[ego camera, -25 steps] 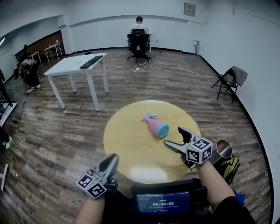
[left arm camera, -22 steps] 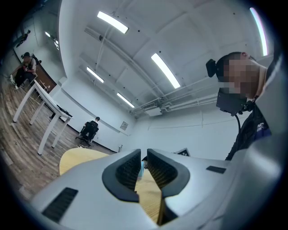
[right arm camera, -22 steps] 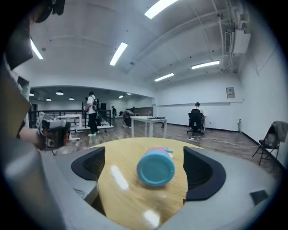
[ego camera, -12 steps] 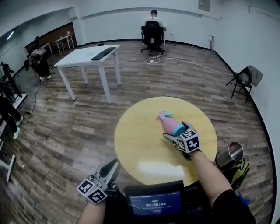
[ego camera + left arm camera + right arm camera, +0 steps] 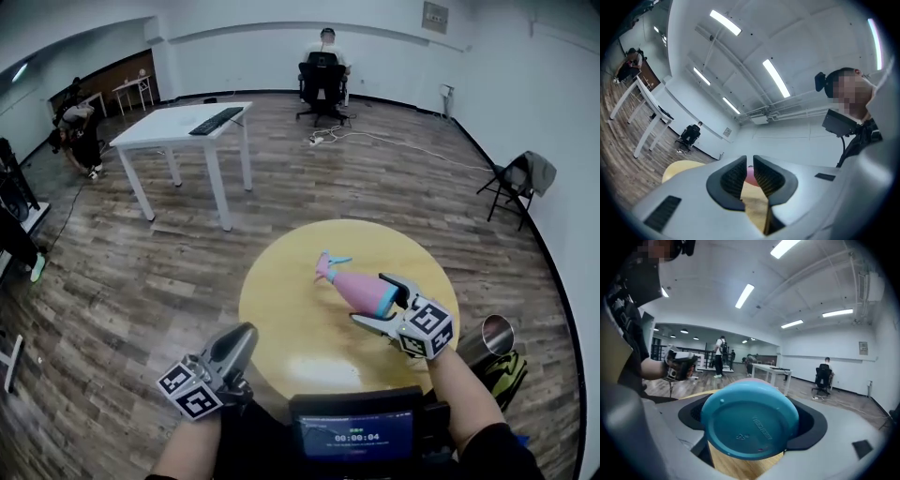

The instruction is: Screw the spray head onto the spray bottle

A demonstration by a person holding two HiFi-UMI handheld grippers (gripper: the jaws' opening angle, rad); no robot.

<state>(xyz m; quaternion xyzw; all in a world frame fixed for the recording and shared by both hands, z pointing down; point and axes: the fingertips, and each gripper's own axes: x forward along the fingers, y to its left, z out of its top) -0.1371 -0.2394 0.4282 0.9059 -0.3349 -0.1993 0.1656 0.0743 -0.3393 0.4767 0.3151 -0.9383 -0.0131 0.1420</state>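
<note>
Spray bottle [image 5: 359, 289] lies on its side on the round yellow desk [image 5: 291, 323], right of the desk's centre. It has a pink tapered body, a flat light-blue base, and a pink-and-teal spray head [image 5: 328, 264] at the narrow end. The head end points to the desk's far-left side, and the base points to the desk's near-right edge. Can't tell how tight the head sits on the neck. In the right gripper view the round blue base, with moulded lettering, faces the camera and fills the space between the fingers.

Right gripper [image 5: 371, 300] comes in over the desk's near-right edge. Its fingers are spread wide and have just been opening, one on each side of the bottle base; pads not seen pressing on it. Left gripper [image 5: 239, 339] is off the desk's near-left edge, over the wood floor [image 5: 141, 281]. Its fingers are closed together with nothing between them, aimed toward the desk.

The desk's left half and near strip are bare, with a glare patch by the near edge. The bottle lies in from every edge. A metal cup [image 5: 495, 333] stands just off the desk's right edge, next to a yellow-black bag [image 5: 499, 366]. A white desk [image 5: 169, 136] with a keyboard [image 5: 217, 119] stands well beyond the round desk's far-left side. A folding chair [image 5: 511, 183] is well off to its far right.
</note>
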